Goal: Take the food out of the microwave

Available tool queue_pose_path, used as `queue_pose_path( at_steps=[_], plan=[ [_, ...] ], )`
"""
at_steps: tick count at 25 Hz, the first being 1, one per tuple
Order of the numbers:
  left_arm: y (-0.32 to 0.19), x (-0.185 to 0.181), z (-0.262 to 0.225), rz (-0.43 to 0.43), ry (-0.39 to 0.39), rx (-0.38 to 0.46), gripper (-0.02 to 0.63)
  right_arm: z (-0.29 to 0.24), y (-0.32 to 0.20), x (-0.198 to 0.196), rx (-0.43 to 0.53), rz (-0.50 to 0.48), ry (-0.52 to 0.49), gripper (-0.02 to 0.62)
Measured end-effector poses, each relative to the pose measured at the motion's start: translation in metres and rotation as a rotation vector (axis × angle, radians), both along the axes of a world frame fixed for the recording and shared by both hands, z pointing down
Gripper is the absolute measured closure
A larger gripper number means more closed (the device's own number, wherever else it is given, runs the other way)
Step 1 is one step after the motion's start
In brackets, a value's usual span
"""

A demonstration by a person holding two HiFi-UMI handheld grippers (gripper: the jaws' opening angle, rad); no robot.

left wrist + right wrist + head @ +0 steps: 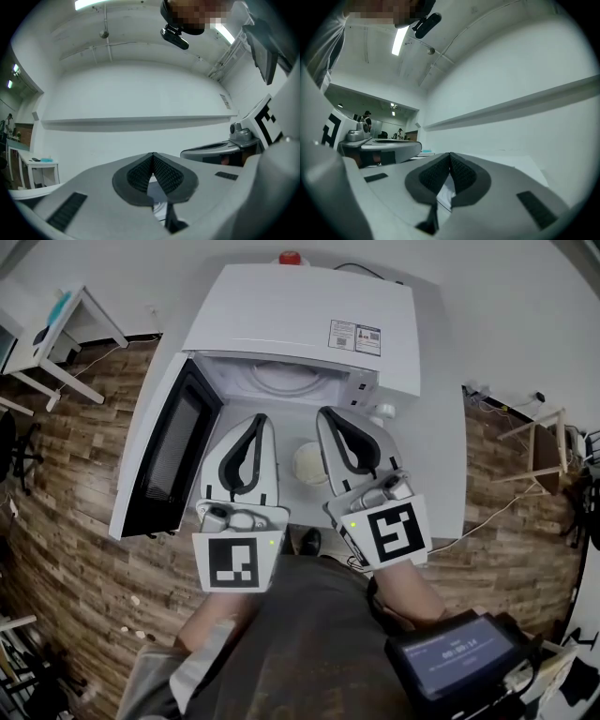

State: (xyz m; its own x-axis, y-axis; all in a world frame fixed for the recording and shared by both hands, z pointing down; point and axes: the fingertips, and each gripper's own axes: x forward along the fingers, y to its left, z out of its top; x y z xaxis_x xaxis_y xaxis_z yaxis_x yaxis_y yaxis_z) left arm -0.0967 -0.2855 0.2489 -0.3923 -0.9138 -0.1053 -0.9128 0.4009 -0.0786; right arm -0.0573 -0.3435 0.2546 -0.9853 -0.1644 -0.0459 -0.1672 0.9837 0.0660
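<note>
The bowl of food [309, 463] sits at 7 o'clock from the nearer right tool [327, 413] and 4 o'clock from the left tool [260, 420]. Both tools are pressed together and empty.

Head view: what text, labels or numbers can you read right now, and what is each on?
Nothing reads clearly.
Two stickers on the microwave top: print too small to read.
Screen of the device at lower right: a row of digits, too blurred to quote.
Cubes on the left gripper and right gripper: square marker patterns, no words.
</note>
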Motion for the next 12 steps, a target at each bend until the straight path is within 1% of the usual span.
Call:
queue_pose_path(
  at_steps=[2, 5, 12],
  plan=[
    [-0.0015, -0.0007, -0.0044, 0.000, -0.010, 0.014, 0.600, -0.0018, -0.0002, -0.0018, 0.006, -0.003, -0.009, 0.589],
    [-0.0016, 0.0017, -0.0060, 0.007, -0.020, 0.012, 0.600, -0.0005, 0.0029, -0.0029, 0.011, -0.007, -0.004, 0.589],
    [0.0005, 0.0051, -0.0038, 0.022, -0.012, 0.008, 0.600, 0.0021, 0.0090, -0.0015, 0.006, -0.004, 0.002, 0.589]
  ],
)
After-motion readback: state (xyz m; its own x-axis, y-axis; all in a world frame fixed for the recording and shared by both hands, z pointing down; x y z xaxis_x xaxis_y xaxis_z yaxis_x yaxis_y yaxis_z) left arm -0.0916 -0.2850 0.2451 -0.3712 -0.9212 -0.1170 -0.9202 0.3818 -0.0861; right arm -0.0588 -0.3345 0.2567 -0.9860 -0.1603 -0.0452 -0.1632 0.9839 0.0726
